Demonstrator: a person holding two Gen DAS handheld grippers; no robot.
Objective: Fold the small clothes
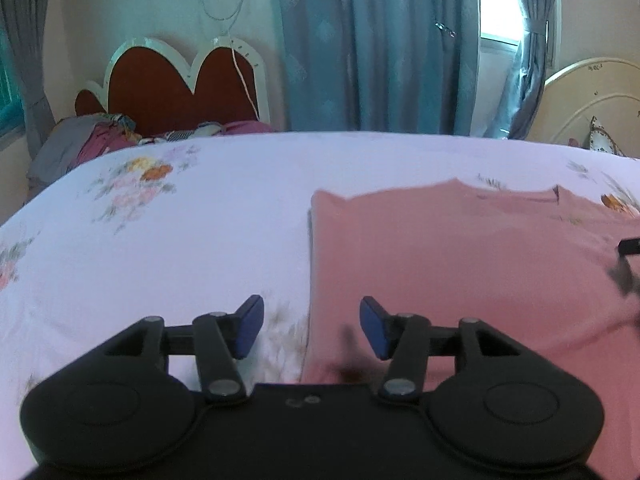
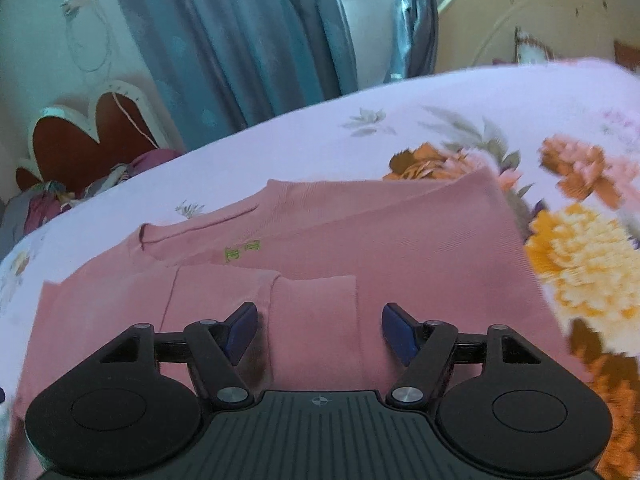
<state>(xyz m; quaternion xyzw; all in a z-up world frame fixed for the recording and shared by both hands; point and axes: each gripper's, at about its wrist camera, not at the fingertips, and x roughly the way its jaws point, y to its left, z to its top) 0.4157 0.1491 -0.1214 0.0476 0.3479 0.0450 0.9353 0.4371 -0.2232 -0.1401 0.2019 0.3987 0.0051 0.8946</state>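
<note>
A pink garment [image 1: 460, 256] lies flat on the floral bedsheet [image 1: 180, 240], its sides folded inward. In the right wrist view the garment [image 2: 360, 248] shows a folded sleeve and a small green mark near the collar. My left gripper [image 1: 311, 328] is open and empty, hovering over the garment's left edge. My right gripper [image 2: 318, 330] is open and empty, just above the folded sleeve at the garment's near side. A dark blurred piece of the right gripper shows at the right edge of the left wrist view [image 1: 628, 260].
A red and white headboard [image 1: 180, 84] stands at the back left with a pile of clothes [image 1: 88, 144] below it. Blue curtains [image 1: 380, 48] hang behind the bed. A cream headboard [image 2: 540, 16] stands at the back right.
</note>
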